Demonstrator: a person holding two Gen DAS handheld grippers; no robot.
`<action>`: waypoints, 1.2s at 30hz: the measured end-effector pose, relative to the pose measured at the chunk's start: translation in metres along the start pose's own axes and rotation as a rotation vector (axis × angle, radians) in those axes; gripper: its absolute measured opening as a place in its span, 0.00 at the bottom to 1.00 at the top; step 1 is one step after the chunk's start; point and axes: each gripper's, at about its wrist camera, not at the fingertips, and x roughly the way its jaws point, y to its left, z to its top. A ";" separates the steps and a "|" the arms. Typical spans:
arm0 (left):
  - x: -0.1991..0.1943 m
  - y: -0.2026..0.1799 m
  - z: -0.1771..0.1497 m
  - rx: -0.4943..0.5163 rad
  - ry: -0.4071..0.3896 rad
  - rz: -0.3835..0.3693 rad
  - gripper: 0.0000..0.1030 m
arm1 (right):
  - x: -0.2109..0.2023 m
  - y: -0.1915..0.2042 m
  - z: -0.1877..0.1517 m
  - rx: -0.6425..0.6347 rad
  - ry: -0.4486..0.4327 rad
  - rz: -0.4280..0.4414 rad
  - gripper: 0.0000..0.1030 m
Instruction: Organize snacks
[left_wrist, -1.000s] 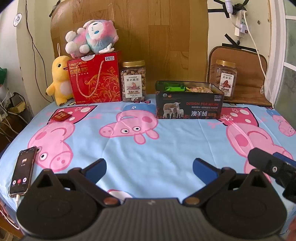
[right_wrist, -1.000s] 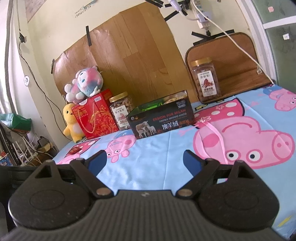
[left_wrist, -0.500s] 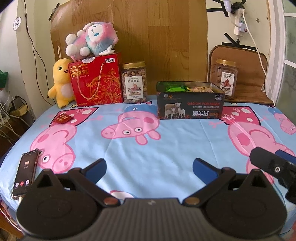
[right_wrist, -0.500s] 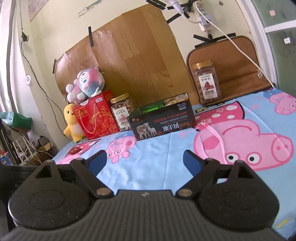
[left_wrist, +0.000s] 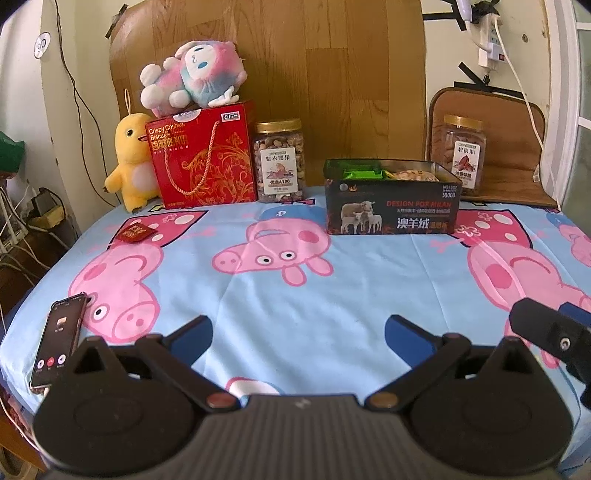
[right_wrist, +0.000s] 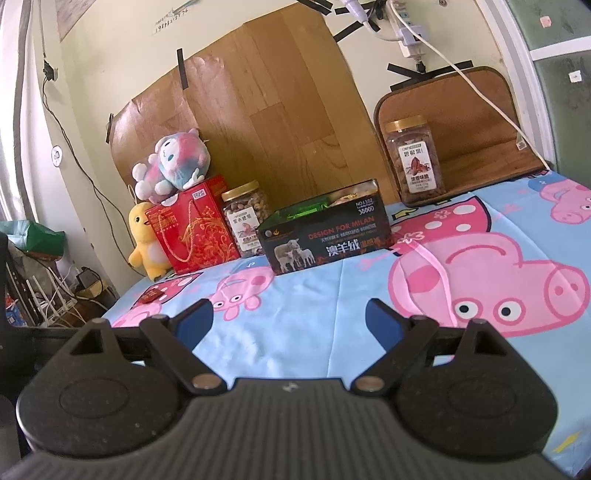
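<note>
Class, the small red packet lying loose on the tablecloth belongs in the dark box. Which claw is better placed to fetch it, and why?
Probably the left claw. The red packet lies far left on the tablecloth, on that claw's side. The right claw hangs open nearer the dark box. Both claws are open and hold nothing.

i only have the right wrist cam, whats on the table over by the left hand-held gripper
Observer: A phone lies flat at the near left edge of the table, just left of the left hand-held gripper. Its screen is lit.
Operator: is the left one holding anything
Observer: No. Its jaws stand wide open with only the cloth showing between them.
Operator: where's mine relative to it
Observer: In the left wrist view, part of the right hand-held gripper shows at the right edge, beside the left one and not touching it.
</note>
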 end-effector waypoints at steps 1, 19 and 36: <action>0.001 0.000 0.000 -0.002 0.004 -0.002 1.00 | 0.000 0.000 0.000 -0.001 0.000 0.000 0.89; 0.000 -0.003 -0.001 0.003 -0.006 0.020 1.00 | -0.004 0.001 0.001 -0.011 -0.003 0.010 0.89; -0.013 -0.002 0.003 0.001 -0.099 0.081 1.00 | -0.008 0.005 -0.001 -0.051 -0.033 0.000 0.89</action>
